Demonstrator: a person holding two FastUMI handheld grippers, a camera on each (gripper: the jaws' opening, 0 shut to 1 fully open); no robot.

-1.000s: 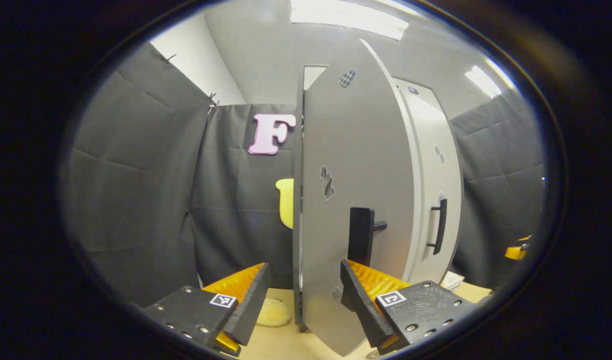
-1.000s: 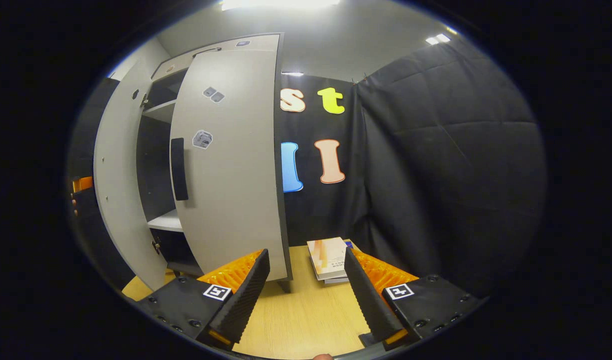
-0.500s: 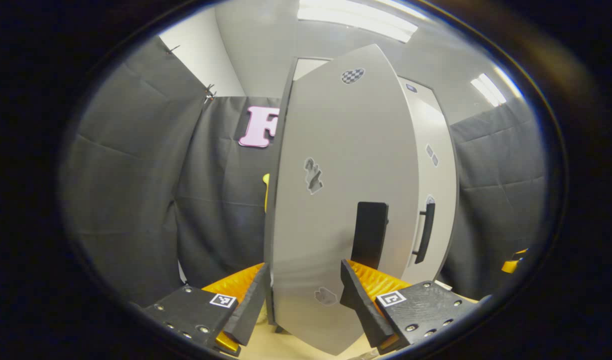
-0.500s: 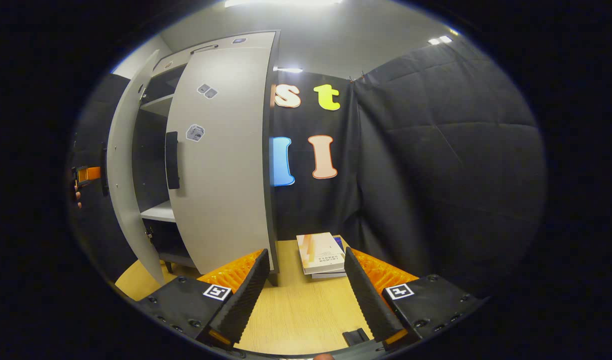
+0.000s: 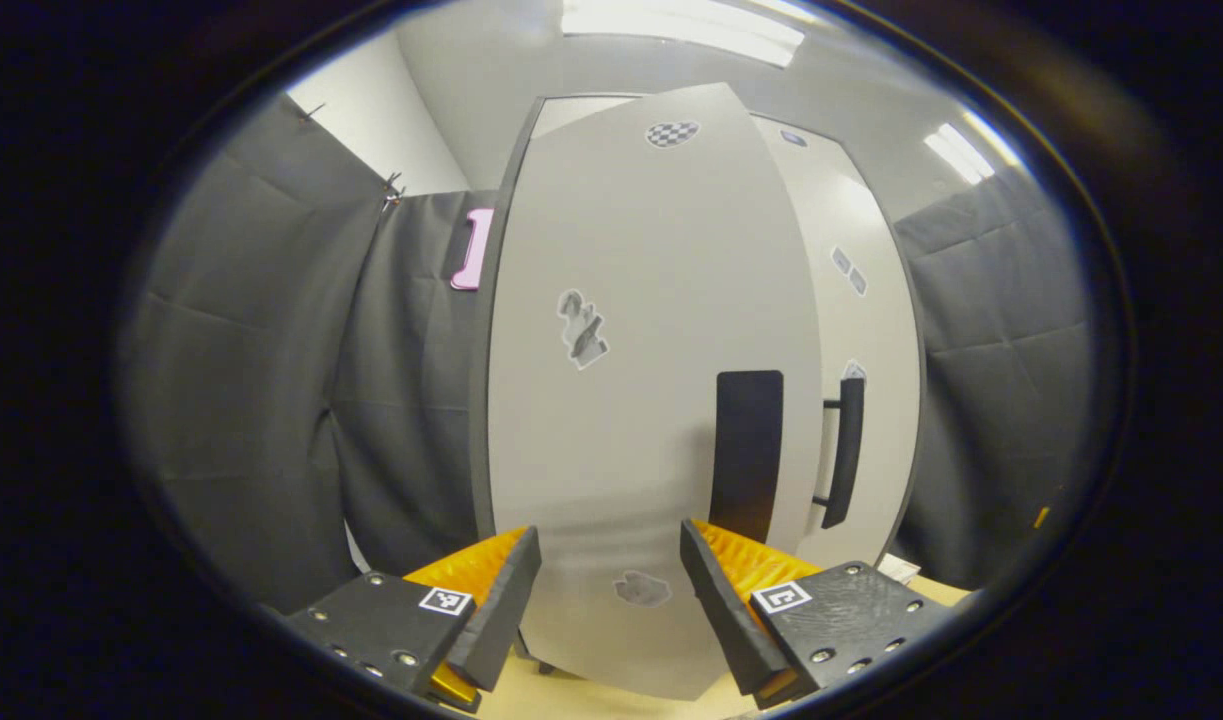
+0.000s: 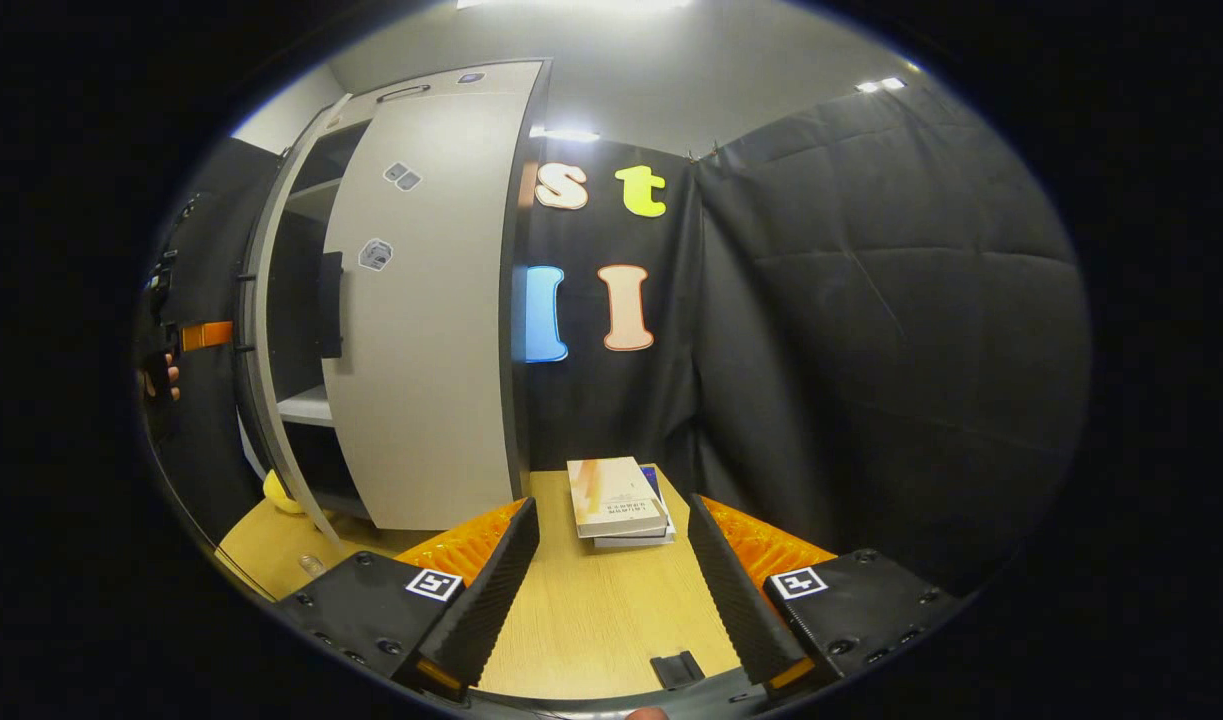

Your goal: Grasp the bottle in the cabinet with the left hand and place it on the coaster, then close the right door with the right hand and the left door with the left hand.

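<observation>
As the left door (image 5: 631,400) is swinging toward the cabinet front, it is now facing the left gripper (image 5: 603,600) almost squarely, where a second ago it was standing nearly edge-on ahead of the spread fingers. Its dark handle (image 5: 749,455) is sitting just above and ahead of that gripper's right finger, and the door's lower edge is reaching down between the two fingers, which are standing wide apart and clamping nothing; whether either finger is touching the panel is hard to tell. Just beyond the handle, to the gripper's right, the right door (image 5: 866,400) is lying nearly flush, its own handle (image 5: 848,450) close beside the first.

From the right gripper (image 6: 611,590), the right door (image 6: 426,340) is up and to the left, and a dark gap with a shelf is still showing between it and the incoming left door (image 6: 271,380), so the closing is not yet finished. The right gripper is hanging open over the wooden table (image 6: 601,620), with a stack of books (image 6: 616,500) just ahead between its fingers. A yellow object (image 6: 281,495), possibly the coaster, is lying on the table by the cabinet's foot; the bottle cannot be made out clearly.

Judging from this, only the last push on the left door remains.
</observation>
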